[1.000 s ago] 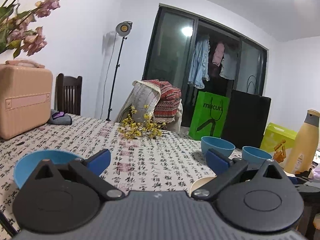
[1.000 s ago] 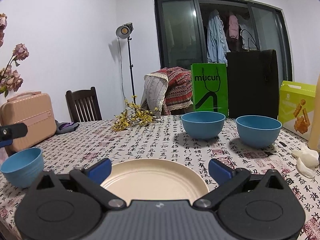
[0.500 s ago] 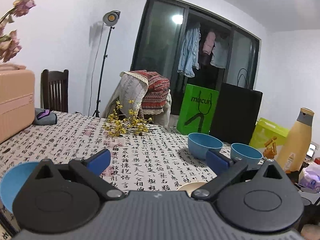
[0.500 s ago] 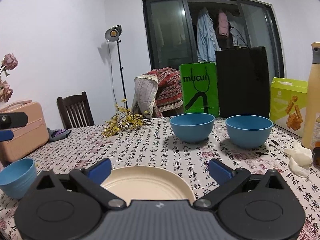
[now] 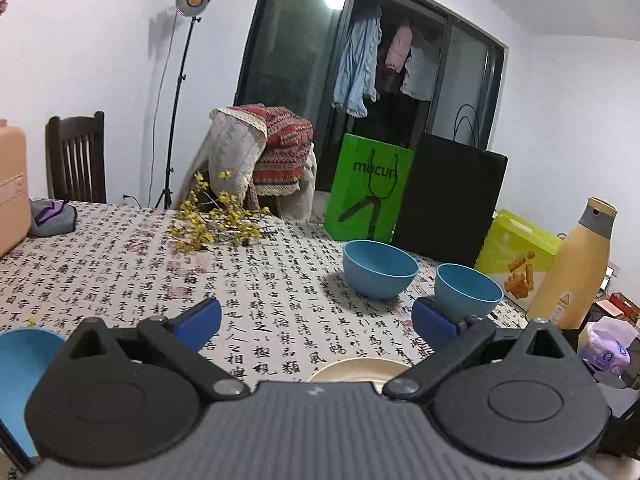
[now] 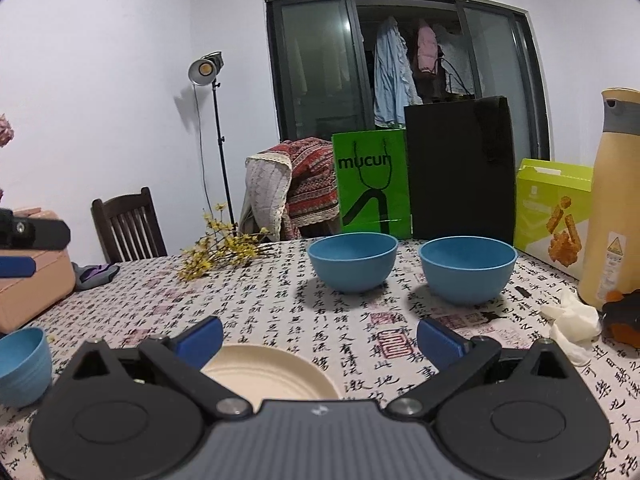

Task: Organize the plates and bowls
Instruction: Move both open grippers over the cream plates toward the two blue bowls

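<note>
Two blue bowls stand side by side at the far side of the table: one (image 6: pixel 353 261) (image 5: pixel 380 267) on the left, the other (image 6: pixel 467 269) (image 5: pixel 468 294) on the right. A cream plate (image 6: pixel 272 374) (image 5: pixel 360 369) lies just in front of my right gripper (image 6: pixel 318 338), which is open and empty above the table. A third blue bowl (image 6: pixel 22 364) (image 5: pixel 24 364) sits at the near left. My left gripper (image 5: pixel 316 320) is open and holds nothing; it also shows at the left edge of the right wrist view.
A tall yellow bottle (image 6: pixel 612 200), a green snack box (image 6: pixel 554 208), crumpled tissue (image 6: pixel 572 320), a green bag (image 6: pixel 374 184) and a black bag (image 6: pixel 460 168) line the right and far side. Yellow flower sprigs (image 6: pixel 218 254) and a pink case (image 6: pixel 28 280) lie to the left.
Both views have swung to the right: the bowls, bags and bottle sit further left in frame. The near-left bowl and pink case have slid toward the left edge. Both grippers stay open.
</note>
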The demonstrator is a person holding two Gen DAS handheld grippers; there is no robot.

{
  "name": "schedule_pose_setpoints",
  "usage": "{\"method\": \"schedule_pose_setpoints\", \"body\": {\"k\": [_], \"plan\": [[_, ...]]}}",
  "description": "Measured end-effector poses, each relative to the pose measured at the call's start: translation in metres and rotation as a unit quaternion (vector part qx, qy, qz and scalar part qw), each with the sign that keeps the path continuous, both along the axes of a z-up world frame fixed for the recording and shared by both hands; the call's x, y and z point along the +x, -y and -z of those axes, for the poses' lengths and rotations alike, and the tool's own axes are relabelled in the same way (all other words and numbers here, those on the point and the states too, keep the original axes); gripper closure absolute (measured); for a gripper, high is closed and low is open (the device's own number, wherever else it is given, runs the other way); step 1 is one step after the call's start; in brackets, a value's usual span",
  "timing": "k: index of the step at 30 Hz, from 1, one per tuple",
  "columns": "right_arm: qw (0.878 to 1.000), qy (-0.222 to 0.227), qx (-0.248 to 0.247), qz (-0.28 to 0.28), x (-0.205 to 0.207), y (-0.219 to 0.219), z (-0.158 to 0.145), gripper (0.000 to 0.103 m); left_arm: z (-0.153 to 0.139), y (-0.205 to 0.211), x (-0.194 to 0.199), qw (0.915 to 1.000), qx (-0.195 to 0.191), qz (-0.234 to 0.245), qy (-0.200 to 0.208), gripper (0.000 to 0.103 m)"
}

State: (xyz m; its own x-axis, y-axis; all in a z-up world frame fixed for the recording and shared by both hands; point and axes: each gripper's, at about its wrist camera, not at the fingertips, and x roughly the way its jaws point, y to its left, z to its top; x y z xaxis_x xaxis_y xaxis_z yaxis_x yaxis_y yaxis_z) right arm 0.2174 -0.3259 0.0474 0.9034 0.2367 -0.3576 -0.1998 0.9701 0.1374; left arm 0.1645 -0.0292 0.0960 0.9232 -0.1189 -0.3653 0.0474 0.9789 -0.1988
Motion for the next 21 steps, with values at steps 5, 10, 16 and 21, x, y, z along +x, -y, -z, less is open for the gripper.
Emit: {"method": "schedule_pose_setpoints", "body": {"k": [5, 10, 16, 21], "plan": [[1.0, 0.005, -0.002, 0.011, 0.011, 0.01, -0.009, 0.0, -0.005, 0.011, 0.016, 0.9999, 0.004, 0.001, -0.011, 0.0], [1.0, 0.006, 0.006, 0.021, 0.024, 0.02, -0.016, 0.0, -0.012, 0.019, 0.032, 0.9997, -0.001, 0.004, -0.023, 0.0], [0.999, 0.007, 0.011, 0.033, 0.042, 0.032, -0.02, 0.0, -0.02, 0.035, 0.054, 0.9995, 0.003, 0.013, -0.029, 0.0], [0.999, 0.003, 0.017, 0.042, 0.058, 0.04, -0.021, 0.0, -0.023, 0.047, 0.074, 0.9992, -0.002, 0.017, -0.037, 0.0]]}}
